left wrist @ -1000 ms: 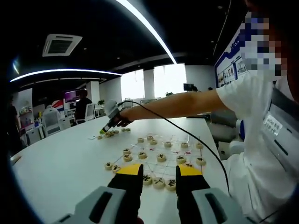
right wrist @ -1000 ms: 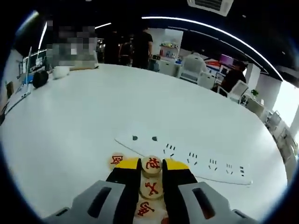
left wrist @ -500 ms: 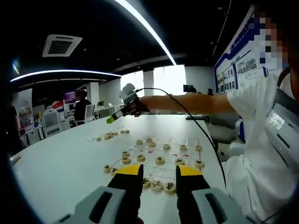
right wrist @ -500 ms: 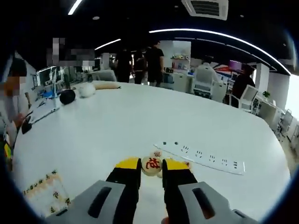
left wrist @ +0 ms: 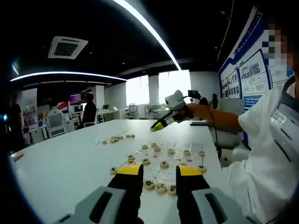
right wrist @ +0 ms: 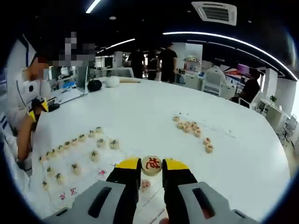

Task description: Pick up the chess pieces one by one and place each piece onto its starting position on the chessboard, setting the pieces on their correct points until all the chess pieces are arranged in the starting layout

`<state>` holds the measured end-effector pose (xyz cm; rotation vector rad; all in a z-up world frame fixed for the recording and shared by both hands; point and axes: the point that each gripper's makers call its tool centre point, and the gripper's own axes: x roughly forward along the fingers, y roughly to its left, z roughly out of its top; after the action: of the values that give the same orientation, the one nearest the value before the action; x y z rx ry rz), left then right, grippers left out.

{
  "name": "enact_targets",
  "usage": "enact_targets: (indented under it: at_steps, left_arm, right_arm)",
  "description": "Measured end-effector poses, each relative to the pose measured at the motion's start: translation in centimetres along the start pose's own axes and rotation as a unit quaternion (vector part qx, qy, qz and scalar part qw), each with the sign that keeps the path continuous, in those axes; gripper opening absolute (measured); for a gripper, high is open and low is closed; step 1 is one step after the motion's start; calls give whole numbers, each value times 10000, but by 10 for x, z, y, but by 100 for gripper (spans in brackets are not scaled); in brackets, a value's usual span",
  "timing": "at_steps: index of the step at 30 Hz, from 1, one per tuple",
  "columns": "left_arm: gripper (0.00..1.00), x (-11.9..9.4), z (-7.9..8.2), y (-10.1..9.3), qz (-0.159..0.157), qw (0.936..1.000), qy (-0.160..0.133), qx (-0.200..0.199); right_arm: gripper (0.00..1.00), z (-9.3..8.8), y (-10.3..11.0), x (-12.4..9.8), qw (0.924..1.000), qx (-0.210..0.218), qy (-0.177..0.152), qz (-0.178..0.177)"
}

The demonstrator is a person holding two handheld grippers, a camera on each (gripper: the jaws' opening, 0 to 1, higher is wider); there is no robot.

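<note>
My right gripper is shut on a round pale piece with a red character, held above the near corner of the paper chessboard. Several pieces with black characters stand in rows on the board. Loose red pieces lie in a small cluster farther out on the table. In the left gripper view the right gripper hangs above the board's far side. My left gripper stands open at the board's near edge, nothing between its fingers, with a row of pieces just beyond.
The board lies on a large white round table. A black object and a white one sit at its far edge. People stand beyond it, with office chairs. A person in white sits by the board.
My right gripper has lifted the red piece off the loose cluster and swung it across to the board. The left gripper has stayed by the board's edge.
</note>
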<state>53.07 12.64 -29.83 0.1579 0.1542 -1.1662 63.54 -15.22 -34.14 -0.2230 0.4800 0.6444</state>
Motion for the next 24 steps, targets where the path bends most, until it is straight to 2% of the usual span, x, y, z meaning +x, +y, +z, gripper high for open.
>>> enact_targets:
  at_steps: [4, 10, 15, 18, 21, 24]
  left_arm:
    - [30, -1, 2, -3, -30, 10000, -31, 22]
    - [30, -1, 6, -4, -50, 9999, -71, 60]
    - [30, 3, 6, -10, -116, 9999, -26, 117]
    - [30, 4, 6, -15, -227, 9996, -25, 162]
    - [31, 8, 3, -26, -402, 9989, 63, 246]
    - [31, 11, 0, -32, -528, 9979, 146, 345]
  right_arm:
    - [19, -25, 22, -20, 9998, -5, 94, 155]
    - [20, -58, 68, -46, 9980, -67, 188, 605]
    - [20, -77, 87, -59, 9960, -230, 372, 778]
    - [20, -85, 96, -64, 9941, -251, 461, 946]
    - [20, -98, 102, -69, 9914, -450, 622, 1063]
    - [20, -99, 104, -70, 9908, -432, 632, 1117]
